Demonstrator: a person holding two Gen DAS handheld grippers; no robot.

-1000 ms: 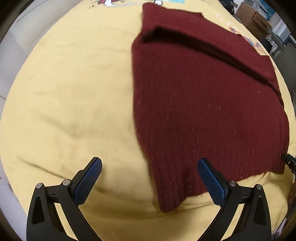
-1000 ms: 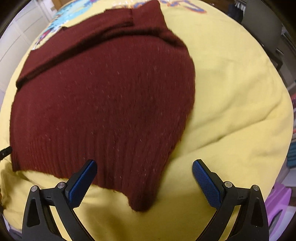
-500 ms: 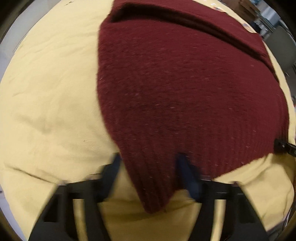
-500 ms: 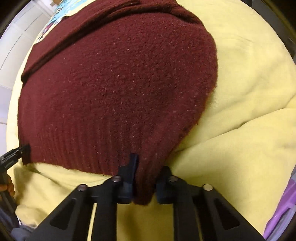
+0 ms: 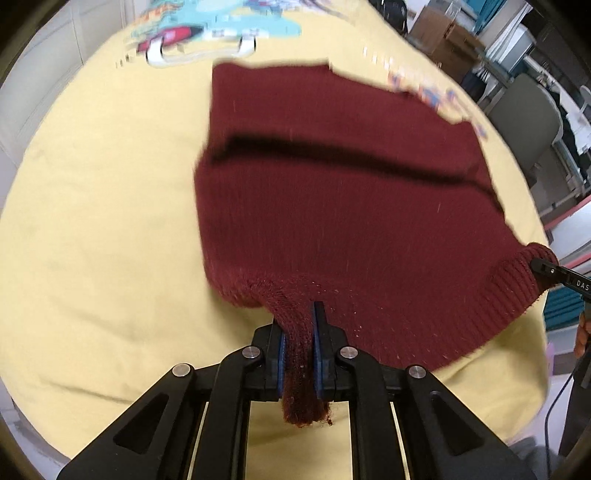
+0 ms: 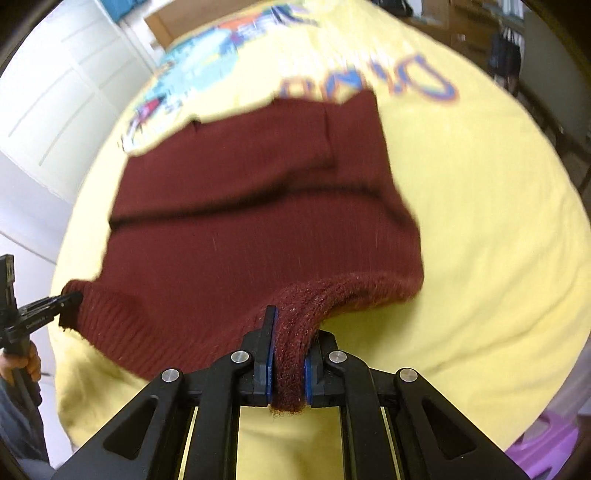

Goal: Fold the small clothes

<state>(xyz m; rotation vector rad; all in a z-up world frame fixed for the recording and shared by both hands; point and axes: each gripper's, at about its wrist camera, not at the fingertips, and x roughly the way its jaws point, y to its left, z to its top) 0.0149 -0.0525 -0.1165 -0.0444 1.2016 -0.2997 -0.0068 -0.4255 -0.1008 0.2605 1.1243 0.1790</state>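
Observation:
A dark red knit sweater [image 5: 332, 206] lies on a yellow blanket [image 5: 92, 221]; it also shows in the right wrist view [image 6: 251, 229]. My left gripper [image 5: 300, 325] is shut on the near left corner of its ribbed hem and holds it lifted. My right gripper [image 6: 291, 332] is shut on the near right corner of the hem, also lifted. The far part with the folded sleeves still rests on the blanket. The right gripper's tip shows at the right edge of the left wrist view [image 5: 546, 271], and the left gripper at the left edge of the right wrist view [image 6: 55, 308].
The yellow blanket [image 6: 480, 221] has a colourful cartoon print [image 6: 229, 48] at its far end. White cabinet doors [image 6: 55, 92] stand to the left. A grey chair [image 5: 524, 114] and cardboard boxes [image 5: 443, 33] stand beyond the right edge. A purple object [image 6: 543, 439] sits at lower right.
Both grippers went from open above the hem to shut on its two near corners. They have since raised the hem off the blanket and pulled back.

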